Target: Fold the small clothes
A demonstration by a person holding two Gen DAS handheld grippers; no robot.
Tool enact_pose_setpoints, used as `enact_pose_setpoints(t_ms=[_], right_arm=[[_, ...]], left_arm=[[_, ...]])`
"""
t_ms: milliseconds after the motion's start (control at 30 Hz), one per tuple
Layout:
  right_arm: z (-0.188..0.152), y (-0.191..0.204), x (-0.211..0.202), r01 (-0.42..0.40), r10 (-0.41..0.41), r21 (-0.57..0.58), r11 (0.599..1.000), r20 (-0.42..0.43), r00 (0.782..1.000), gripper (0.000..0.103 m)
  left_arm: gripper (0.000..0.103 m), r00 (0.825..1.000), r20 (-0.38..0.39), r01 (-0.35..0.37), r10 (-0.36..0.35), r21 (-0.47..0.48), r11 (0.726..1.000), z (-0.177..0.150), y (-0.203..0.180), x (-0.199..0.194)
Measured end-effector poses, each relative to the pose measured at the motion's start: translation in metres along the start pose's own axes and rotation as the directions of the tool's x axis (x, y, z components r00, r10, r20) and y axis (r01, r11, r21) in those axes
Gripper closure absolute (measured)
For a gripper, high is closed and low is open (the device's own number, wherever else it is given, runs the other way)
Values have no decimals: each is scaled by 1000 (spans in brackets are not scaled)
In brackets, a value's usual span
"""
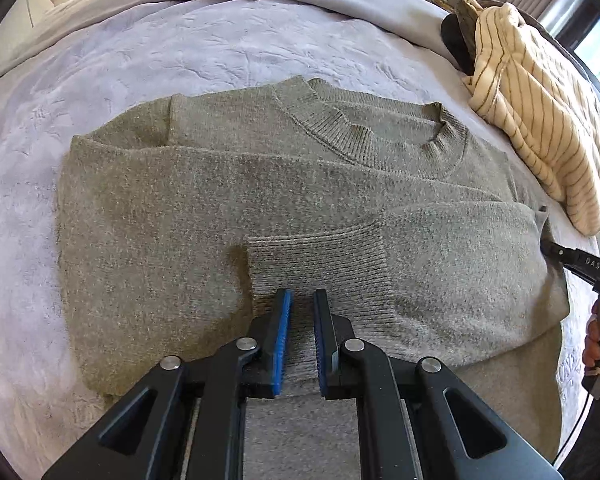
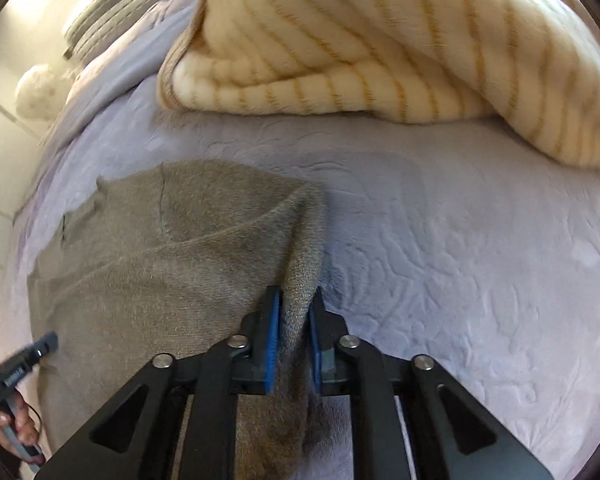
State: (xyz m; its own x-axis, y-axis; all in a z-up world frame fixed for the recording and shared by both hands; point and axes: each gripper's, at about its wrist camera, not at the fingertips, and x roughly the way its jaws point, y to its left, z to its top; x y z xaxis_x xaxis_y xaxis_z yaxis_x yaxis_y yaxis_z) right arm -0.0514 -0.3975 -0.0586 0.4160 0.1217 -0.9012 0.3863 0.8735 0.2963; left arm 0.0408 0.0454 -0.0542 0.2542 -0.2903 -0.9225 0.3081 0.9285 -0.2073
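A grey-green knit sweater [image 1: 180, 220] lies flat on the lavender bedspread [image 1: 140, 52], collar at the far side. One sleeve is folded across its body, and the ribbed cuff [image 1: 320, 264] runs in between the blue pads of my left gripper [image 1: 303, 294], which is shut on it. In the right wrist view the sweater's [image 2: 140, 260] side edge rises in a pinched ridge, with my right gripper [image 2: 296, 292] shut on that fold. From the left wrist view the right gripper [image 1: 550, 249] shows at the sweater's right edge. The left gripper [image 2: 48, 340] appears blurred at the lower left.
A cream garment with tan stripes [image 1: 540, 120] lies heaped on the bed just right of the sweater, close behind the right gripper [image 2: 380, 40]. Grey pillows [image 2: 100, 12] sit at the head of the bed. Bare bedspread [image 2: 460, 260] stretches right of the sweater.
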Motion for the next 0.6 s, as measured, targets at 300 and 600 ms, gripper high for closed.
enact_pose_setpoints(t_ms=[300, 600], right_arm=[[-28, -8, -59, -7, 3, 73, 997, 50, 999, 79], [-62, 64, -7, -53, 46, -55, 997, -123, 991, 77]], left_arm=[[90, 999, -7, -52, 52, 31, 998, -9, 21, -27], [90, 998, -28, -46, 48, 65, 997, -16, 1, -5]])
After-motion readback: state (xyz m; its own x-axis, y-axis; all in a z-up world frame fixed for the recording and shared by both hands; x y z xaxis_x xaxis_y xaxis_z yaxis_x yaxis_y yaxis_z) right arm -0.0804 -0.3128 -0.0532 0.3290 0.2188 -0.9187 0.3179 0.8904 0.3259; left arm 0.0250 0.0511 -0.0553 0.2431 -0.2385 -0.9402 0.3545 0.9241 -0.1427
